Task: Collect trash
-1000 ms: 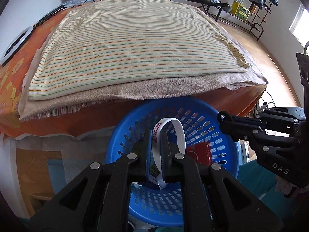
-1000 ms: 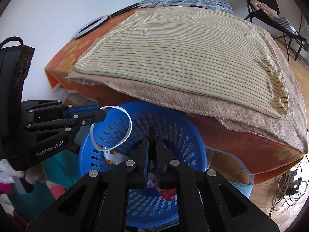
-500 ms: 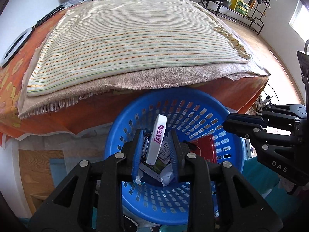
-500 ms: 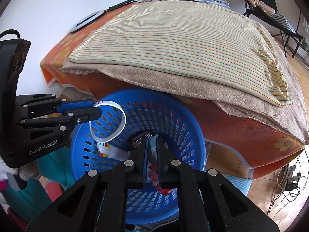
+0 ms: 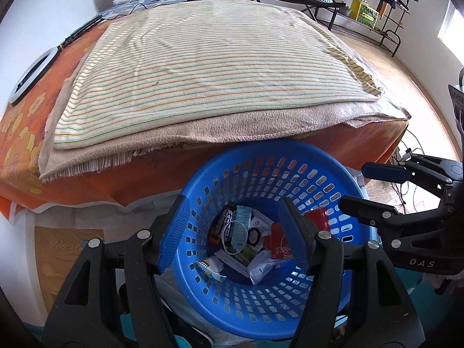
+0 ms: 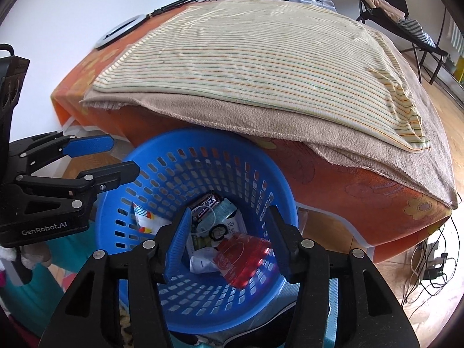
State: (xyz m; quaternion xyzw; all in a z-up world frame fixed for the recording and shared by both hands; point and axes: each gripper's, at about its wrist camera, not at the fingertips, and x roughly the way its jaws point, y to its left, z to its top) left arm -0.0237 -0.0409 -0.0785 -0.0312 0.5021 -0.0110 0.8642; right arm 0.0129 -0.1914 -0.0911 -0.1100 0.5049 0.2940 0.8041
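Note:
A blue perforated basket (image 5: 290, 156) (image 6: 179, 142) stands on the floor against the bed's foot. It holds several wrappers, a red packet (image 6: 243, 256) (image 5: 317, 217) and a white wristband (image 5: 235, 236) lying on the pile. My left gripper (image 5: 235, 226) is open and empty above the basket; it also shows at the left of the right wrist view (image 6: 116, 159). My right gripper (image 6: 226, 229) is open and empty above the basket; it also shows at the right of the left wrist view (image 5: 356, 187).
A bed (image 5: 162, 174) with an orange flowered sheet, a beige blanket and a striped cover (image 5: 208, 58) fills the view behind the basket. A ring light (image 5: 32, 75) lies at the bed's left. A chair (image 6: 385, 8), a rack (image 5: 374, 8) and floor cables (image 6: 429, 264) are on the right.
My left gripper opened and let go of the white wristband, which fell into the basket. My right gripper opened too and dropped the red packet in.

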